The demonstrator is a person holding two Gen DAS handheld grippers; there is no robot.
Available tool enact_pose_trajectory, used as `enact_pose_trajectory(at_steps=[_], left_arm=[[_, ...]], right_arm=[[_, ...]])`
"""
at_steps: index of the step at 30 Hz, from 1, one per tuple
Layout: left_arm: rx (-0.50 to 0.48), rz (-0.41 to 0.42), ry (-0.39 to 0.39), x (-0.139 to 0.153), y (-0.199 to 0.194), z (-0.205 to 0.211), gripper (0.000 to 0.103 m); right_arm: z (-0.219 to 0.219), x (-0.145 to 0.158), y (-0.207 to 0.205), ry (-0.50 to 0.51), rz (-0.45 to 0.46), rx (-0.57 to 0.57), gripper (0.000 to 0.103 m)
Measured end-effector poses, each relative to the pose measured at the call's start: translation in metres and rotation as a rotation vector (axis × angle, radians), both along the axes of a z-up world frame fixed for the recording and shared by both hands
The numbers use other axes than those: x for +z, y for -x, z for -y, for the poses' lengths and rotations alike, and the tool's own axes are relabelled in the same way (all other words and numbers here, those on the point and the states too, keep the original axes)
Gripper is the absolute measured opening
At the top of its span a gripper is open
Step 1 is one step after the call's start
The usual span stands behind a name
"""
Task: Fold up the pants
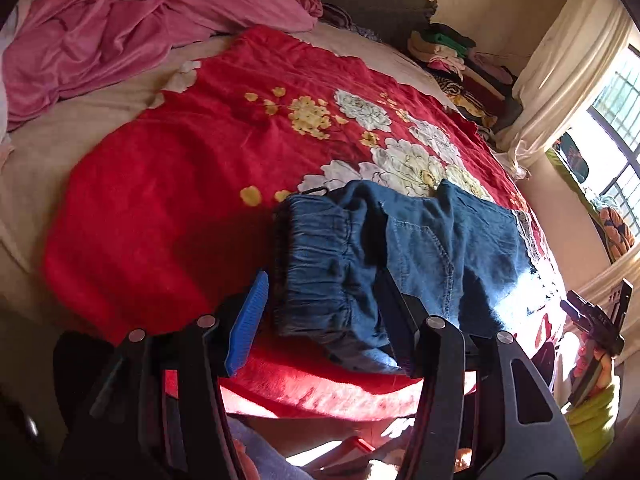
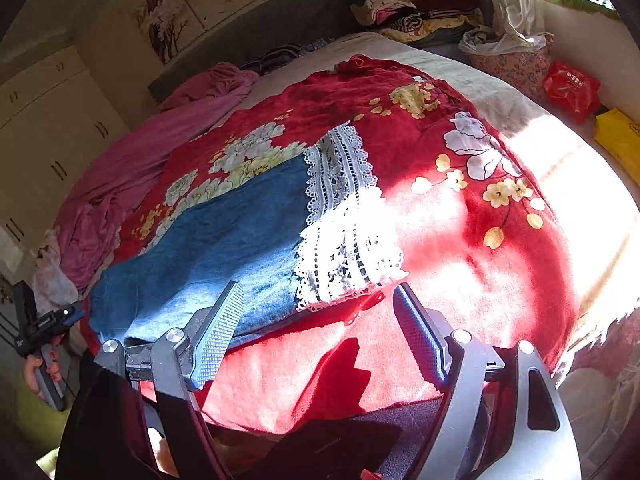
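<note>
1. On the red floral blanket (image 1: 168,184) lie the blue denim pants (image 1: 420,248), folded into a flat rectangle near the blanket's front edge.
2. From our left wrist view we see the gathered elastic waistband (image 1: 316,256) at the near left end of the bundle, with a seam running across the denim behind it.
3. From our right wrist view we see the white lace hems (image 2: 344,236) stacked at the far right end of the pants, partly in strong sunlight.
4. Our left gripper (image 1: 324,312) stands with its jaws apart: the blue-padded finger (image 1: 248,320) sits just left of the waistband, clear of the cloth, while the other finger is half hidden against the denim; we cannot tell whether that one touches it. Nothing is clamped.
5. Our right gripper (image 2: 320,336) is spread wide over the bare blanket at the pants' near edge, just below the lace, holding nothing.
6. Each view catches the other gripper at its edge, held by a hand (image 2: 40,372).
7. Farther out, the blanket lies on a pale bed sheet (image 1: 52,152), with a rumpled pink cover (image 1: 120,28) toward the headboard.
8. Beyond the bed we see a stack of folded clothes (image 1: 452,60), a cream curtain (image 1: 560,76) beside a sunlit window (image 1: 616,128), and pale cupboards (image 2: 44,120).
</note>
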State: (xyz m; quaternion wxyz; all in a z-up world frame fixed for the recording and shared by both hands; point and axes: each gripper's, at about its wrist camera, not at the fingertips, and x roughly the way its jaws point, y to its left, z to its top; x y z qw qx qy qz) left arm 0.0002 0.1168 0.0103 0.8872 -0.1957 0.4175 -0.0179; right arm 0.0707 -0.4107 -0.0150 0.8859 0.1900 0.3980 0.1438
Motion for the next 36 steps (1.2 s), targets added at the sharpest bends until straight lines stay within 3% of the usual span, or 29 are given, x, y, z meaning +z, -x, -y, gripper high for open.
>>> enact_pose_trajectory(at_steps=[7, 9, 15, 16, 18, 20, 21, 26, 30, 33, 36], left_arm=[[-0.02, -0.041, 0.198, -0.03, -0.008, -0.001, 0.058], [-0.006, -0.068, 0.218, -0.039, -0.015, 0.004, 0.064], [0.056, -0.071, 0.244, -0.044, -0.023, 0.007, 0.066], [0.066, -0.072, 0.256, -0.046, -0.023, 0.005, 0.066], [0.091, -0.079, 0.231, -0.046, -0.023, 0.004, 0.038], [0.096, -0.08, 0.251, -0.046, -0.022, -0.001, 0.034], [0.091, -0.079, 0.256, -0.044, -0.022, -0.002, 0.032], [0.093, -0.017, 0.191, -0.02, -0.013, -0.016, 0.03], [0.064, -0.1, 0.161, -0.042, -0.016, -0.014, 0.031], [0.06, -0.111, 0.159, -0.054, -0.015, -0.011, 0.034], [0.063, -0.102, 0.138, -0.055, -0.016, -0.013, 0.038]], right_arm=[[0.014, -0.017, -0.018, -0.154, -0.084, -0.029, 0.076], [0.019, -0.022, -0.022, -0.176, -0.105, -0.047, 0.076], [0.025, -0.032, -0.034, -0.235, -0.153, -0.064, 0.074], [0.024, -0.032, -0.036, -0.238, -0.149, -0.061, 0.062], [0.023, -0.033, -0.04, -0.26, -0.137, -0.043, 0.047], [0.021, -0.031, -0.042, -0.275, -0.113, -0.021, 0.027], [0.02, -0.028, -0.041, -0.27, -0.095, -0.008, 0.019], [0.016, -0.008, -0.034, -0.11, -0.048, -0.02, 0.017], [0.009, -0.024, -0.038, -0.025, -0.109, -0.023, 0.017], [0.013, -0.032, -0.037, -0.033, -0.121, -0.05, 0.02], [0.007, -0.032, -0.035, 0.029, -0.113, -0.052, 0.021]])
